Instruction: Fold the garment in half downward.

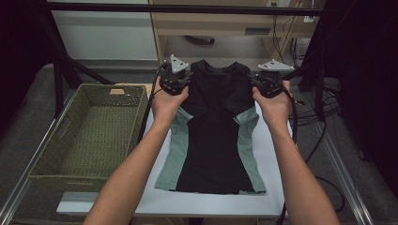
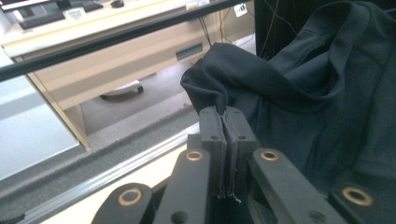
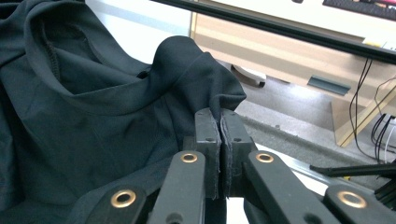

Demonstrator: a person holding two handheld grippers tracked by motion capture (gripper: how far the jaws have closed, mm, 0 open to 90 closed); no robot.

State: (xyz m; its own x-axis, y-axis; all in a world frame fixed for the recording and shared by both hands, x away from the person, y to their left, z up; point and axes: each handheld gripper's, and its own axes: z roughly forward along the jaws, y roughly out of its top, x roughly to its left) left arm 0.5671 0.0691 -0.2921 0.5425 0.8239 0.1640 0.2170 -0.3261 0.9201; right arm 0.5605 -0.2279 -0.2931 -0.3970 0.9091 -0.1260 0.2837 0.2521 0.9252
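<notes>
Black shirt shoulders inside both clamped hand-held grippers.

Beige desk beyond table

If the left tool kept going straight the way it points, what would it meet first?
The left tool is already shut on the shirt, so bunched black cloth lies right ahead. Beyond that, probably the black bar and then the wooden desk, though depth is hard to judge.
</notes>
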